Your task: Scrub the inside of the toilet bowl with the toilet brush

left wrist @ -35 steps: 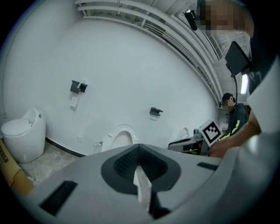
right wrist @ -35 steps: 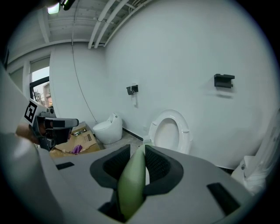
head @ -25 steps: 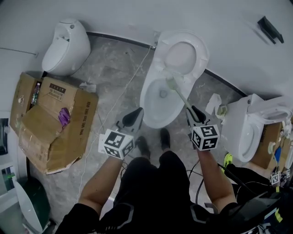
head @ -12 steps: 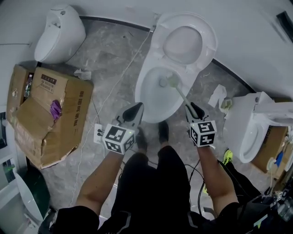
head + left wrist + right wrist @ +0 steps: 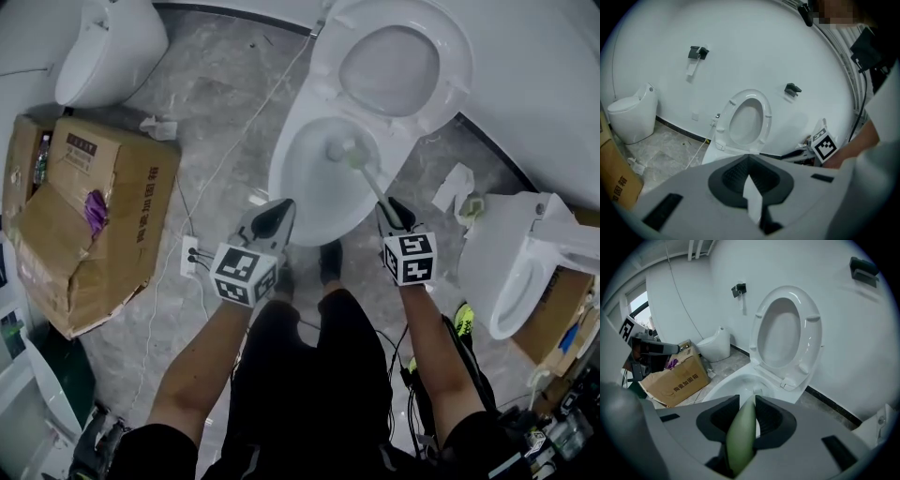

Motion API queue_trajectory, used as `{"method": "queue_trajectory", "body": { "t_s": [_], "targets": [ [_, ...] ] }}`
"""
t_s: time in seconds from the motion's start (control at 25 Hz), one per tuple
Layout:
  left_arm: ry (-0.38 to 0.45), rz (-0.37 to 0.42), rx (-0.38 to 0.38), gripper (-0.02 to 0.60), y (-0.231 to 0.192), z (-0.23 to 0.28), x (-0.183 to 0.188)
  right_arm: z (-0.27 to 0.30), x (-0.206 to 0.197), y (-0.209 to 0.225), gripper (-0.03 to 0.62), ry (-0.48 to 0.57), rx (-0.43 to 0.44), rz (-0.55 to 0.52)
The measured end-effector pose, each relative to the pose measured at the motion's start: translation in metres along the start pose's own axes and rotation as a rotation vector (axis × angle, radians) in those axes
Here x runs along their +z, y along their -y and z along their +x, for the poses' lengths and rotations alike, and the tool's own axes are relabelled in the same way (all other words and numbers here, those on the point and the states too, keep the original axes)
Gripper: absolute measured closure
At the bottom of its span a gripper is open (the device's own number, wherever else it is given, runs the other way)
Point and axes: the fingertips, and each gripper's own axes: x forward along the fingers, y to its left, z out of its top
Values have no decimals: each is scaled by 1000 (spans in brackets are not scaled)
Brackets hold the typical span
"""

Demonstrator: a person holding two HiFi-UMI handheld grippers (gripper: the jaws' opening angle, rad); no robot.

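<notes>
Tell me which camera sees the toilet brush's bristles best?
The head view: the brush head sits plainly inside the bowl. The right gripper view shows mainly its green handle, bristles barely peeking. The left gripper view misses it.

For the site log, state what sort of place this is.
Likely a sanitaryware storeroom or test room, not a home bathroom: three toilets share one stone floor, the open toilet, a second toilet at right, a third toilet at upper left, beside a battered cardboard box.

black trousers (image 5: 300, 375) | black short sleeves (image 5: 150, 452) | dark shoes (image 5: 329, 259) | left claw (image 5: 280, 208), right claw (image 5: 392, 210): grey, black-white marker cubes
</notes>
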Motion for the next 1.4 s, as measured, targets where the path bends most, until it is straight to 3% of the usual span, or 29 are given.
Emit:
{"method": "queue_trajectory", "body": {
  "t_s": [0.24, 0.88, 1.4],
  "targets": [
    [-22, -27, 9, 572, -16, 18, -22, 37, -15, 3, 484, -52, 22, -27],
    [-77, -82, 22, 572, -42, 43, -69, 121, -42, 15, 484, -172, -16, -90],
    [-102, -115, 4, 572, -50, 26, -87, 128, -61, -29, 484, -234, 26, -69]
  ]
}}
